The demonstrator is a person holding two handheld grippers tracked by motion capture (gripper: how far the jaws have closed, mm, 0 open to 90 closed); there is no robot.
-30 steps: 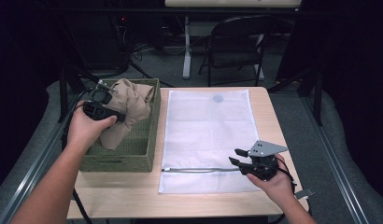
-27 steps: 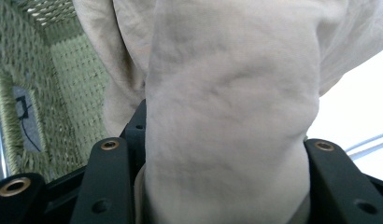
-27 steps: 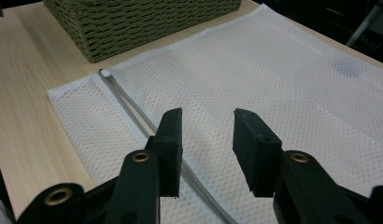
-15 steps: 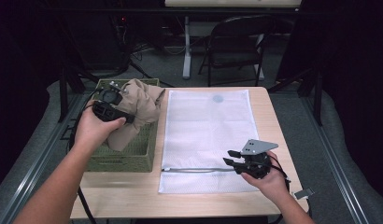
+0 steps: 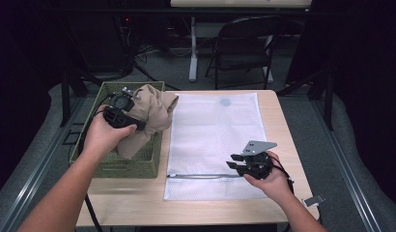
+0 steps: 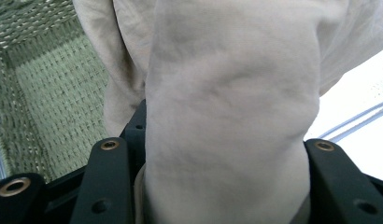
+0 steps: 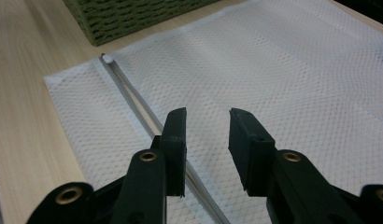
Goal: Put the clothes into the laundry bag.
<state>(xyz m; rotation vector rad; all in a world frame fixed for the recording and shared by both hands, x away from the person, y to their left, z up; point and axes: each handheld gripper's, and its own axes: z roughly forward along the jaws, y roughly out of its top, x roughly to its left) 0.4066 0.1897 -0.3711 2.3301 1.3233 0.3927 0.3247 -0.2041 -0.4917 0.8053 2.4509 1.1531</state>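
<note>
1. Behind the pale wooden table (image 5: 138, 212) the room is dark, with a folding chair and cables past the far edge
2. My left gripper (image 5: 120, 110) is clamped on a bunched beige cloth garment (image 5: 150, 113), which hangs over the woven green basket (image 5: 131, 166) at the table's left edge; in the left gripper view the cloth (image 6: 227, 116) bulges thickly between the jaws
3. I judge the garment soft, light and floppy, so it will sag and drag; a grip on a thick gathered fold like this one should not slip
4. The white mesh laundry bag (image 5: 215, 130) lies flat mid-table, its grey zipper (image 5: 205, 176) near the front edge. It is flimsy and light; I would take it by the seam beside the zipper
5. My right gripper (image 5: 239, 166) hovers low over that zipper (image 7: 133, 102), jaws half apart with nothing between them; they have just been closing
6. Compared with a second ago, the garment is lifted higher and nearer the bag, and the right gripper has moved left along the zipper
</note>
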